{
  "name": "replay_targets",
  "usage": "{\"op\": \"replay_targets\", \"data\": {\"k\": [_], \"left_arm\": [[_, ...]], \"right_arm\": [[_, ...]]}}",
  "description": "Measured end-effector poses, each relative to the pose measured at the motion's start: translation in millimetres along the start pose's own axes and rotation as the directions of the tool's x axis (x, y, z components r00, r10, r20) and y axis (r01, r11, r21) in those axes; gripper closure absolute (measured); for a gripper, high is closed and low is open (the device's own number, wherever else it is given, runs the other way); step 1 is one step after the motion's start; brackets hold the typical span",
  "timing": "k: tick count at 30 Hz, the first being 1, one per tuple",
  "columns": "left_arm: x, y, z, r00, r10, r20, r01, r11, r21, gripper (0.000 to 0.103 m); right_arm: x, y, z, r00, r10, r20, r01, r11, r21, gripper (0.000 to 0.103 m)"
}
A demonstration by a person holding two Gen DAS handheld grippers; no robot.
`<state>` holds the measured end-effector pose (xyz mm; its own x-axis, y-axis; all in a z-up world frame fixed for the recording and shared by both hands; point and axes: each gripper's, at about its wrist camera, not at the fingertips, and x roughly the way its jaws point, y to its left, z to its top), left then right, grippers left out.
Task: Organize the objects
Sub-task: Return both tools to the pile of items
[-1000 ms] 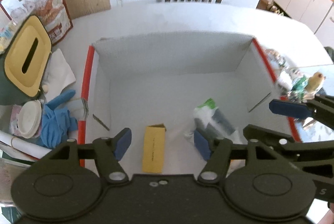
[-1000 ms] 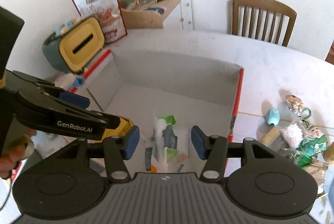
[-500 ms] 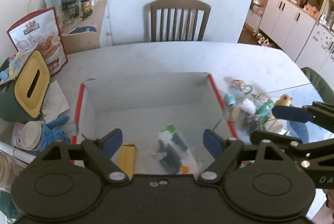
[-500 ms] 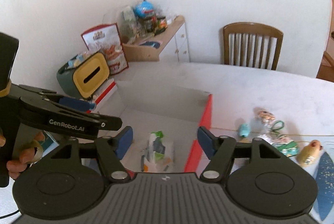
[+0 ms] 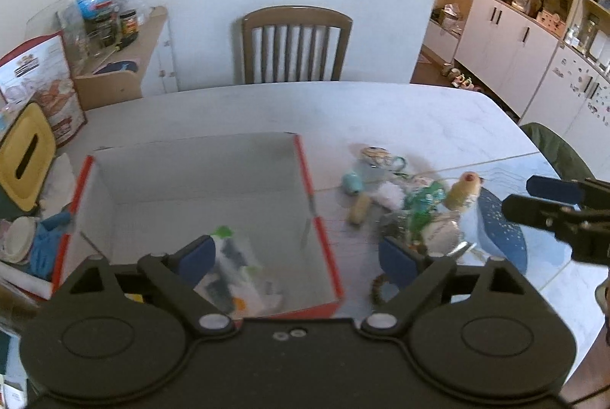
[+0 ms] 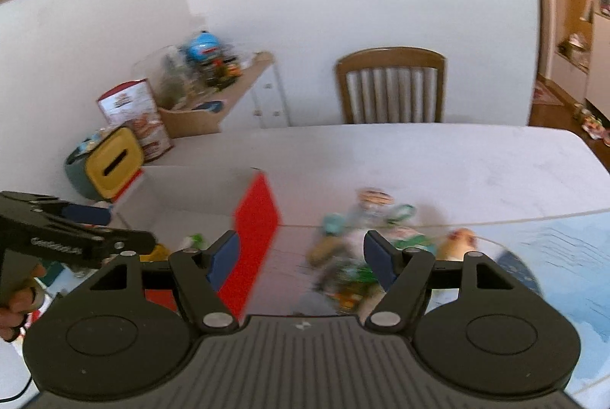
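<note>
Red-edged white cardboard box [image 5: 301,157] sits open on the pale table [image 5: 400,115], and it already holds a clear plastic packet with a green tip [image 5: 232,264] near its front wall, with a sliver of something yellow [image 5: 133,297] showing beside it. To the right of the box, just outside its red wall, lies the loose heap still to be sorted: a small teal capsule-shaped piece [image 5: 351,182], a tan cork-like cylinder [image 5: 359,209], a white fluffy tuft [image 5: 389,194], crinkled green-and-white wrappers [image 5: 421,199] and a beige spool with a reddish top [image 5: 462,190].

Both tools are empty. The left gripper [image 5: 297,258] has its blue pads spread wide above the box's right wall; the right gripper [image 6: 301,258] is likewise spread, hanging over the heap, which is motion-blurred in its view.

By my reading, the step in hand is reaching for the next item. The next move calls for settling on one piece at the heap's edge, perhaps the spool or the cork-like cylinder, lowering the pads on either side of it, and closing without snagging the neighbouring wrappers.
</note>
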<state>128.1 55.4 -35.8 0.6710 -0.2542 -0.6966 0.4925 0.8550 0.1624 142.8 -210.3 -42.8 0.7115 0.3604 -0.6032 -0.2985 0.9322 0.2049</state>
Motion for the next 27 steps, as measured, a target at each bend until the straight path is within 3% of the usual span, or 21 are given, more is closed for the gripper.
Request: {"op": "replay_targets", "data": {"k": [6,14,27], "left_arm": [[13.2,-42.4,-14.0,1.0,-0.017,0.004,0.017,0.999,0.042,0.001],[30.9,-95.1,-36.1,0.999,-0.038,0.019,0.036,0.995,0.094,0.001],[80.5,-133.4,-74.0,1.0,-0.014,-0.016,0.016,0.989,0.144,0.001]], "right_arm": [[-8.9,-49.0,-15.0,0.998,-0.07,-0.009,0.07,0.997,0.026,0.031],[1.3,-98.5,-31.4,0.992,-0.118,-0.05,0.12,0.992,0.033,0.031],[51.4,-146.5,-37.3,0.986,-0.114,-0.125,0.115,0.993,-0.003,0.031]]}}
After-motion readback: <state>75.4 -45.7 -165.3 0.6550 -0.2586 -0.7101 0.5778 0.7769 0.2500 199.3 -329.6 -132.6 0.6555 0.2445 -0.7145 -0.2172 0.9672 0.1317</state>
